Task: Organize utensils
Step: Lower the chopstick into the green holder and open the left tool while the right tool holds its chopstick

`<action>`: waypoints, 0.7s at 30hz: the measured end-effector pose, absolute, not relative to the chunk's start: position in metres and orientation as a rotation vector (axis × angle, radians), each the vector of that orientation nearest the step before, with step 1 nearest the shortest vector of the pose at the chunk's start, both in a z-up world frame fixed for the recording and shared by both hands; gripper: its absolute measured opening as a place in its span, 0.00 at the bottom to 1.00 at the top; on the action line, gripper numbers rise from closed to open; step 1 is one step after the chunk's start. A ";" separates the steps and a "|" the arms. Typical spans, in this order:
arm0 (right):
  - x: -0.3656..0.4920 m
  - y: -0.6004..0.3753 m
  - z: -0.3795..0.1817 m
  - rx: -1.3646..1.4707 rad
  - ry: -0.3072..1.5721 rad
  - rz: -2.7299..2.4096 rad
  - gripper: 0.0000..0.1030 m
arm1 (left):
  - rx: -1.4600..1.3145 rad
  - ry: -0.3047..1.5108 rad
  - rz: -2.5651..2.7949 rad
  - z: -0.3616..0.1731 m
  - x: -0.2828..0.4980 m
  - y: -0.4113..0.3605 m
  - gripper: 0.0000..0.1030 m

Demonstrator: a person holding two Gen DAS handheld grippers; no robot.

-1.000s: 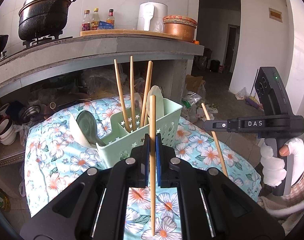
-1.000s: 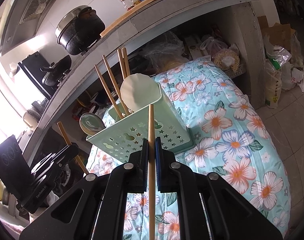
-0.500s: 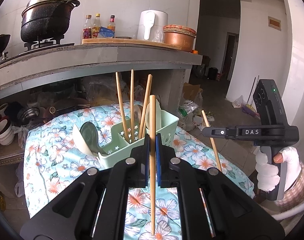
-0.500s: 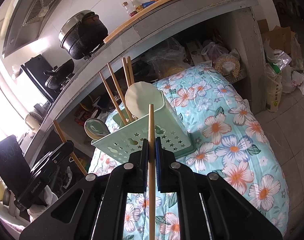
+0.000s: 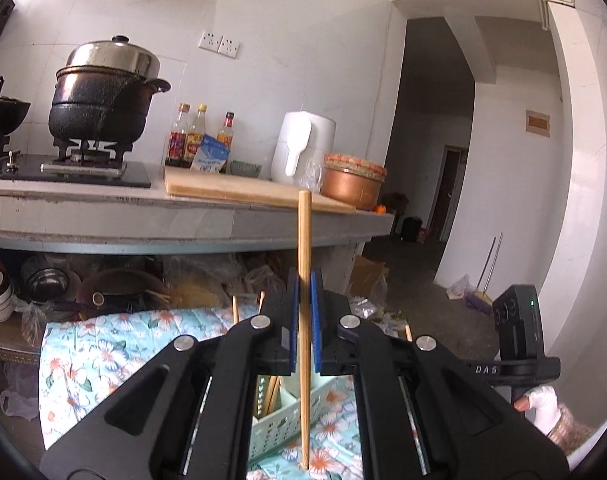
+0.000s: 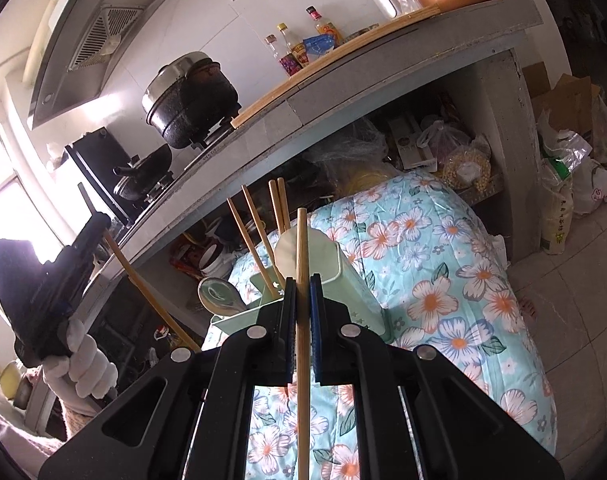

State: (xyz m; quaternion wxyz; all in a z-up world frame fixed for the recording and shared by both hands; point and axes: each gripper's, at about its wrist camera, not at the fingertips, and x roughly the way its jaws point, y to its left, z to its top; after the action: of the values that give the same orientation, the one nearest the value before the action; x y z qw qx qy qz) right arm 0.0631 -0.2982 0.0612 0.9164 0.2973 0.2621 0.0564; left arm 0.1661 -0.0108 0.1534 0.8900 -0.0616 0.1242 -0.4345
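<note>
Left gripper (image 5: 303, 322) clamped on 1 chopstick (image 5: 304, 240), held upright above green caddy (image 6: 343, 276). Right gripper (image 6: 302, 320) clamped on 1 chopstick (image 6: 302, 248), near caddy on floral cloth (image 6: 443, 280). Risk: 4 standing sticks (image 6: 259, 224) crowd slot; misaligned tip may strike rim, tipping caddy.

Smooth pale wood chopstick (image 6: 302, 280); matt mint plastic basket (image 6: 343, 276) with punched stars; soft floral cloth (image 6: 443, 280); rough grey concrete counter (image 5: 183, 220); sooty black pot (image 5: 99, 108) under a shiny steel lid (image 5: 113, 56); glossy copper bowl (image 5: 351, 184)
</note>
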 end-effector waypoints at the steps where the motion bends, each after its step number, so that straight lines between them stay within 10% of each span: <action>1: 0.064 -0.300 0.062 0.614 0.536 0.120 0.07 | -0.144 0.233 -0.892 0.159 0.169 -0.011 0.05; 21: 0.072 -0.332 0.051 0.660 0.551 0.104 0.07 | -0.202 0.322 -0.730 0.086 0.237 -0.077 0.05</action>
State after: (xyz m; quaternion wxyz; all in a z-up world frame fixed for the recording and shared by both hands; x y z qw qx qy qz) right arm 0.0719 -0.3323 0.0509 0.9077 0.3200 0.2669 0.0504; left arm 0.2373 -0.0765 0.0861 0.9165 -0.0982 0.1567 -0.3548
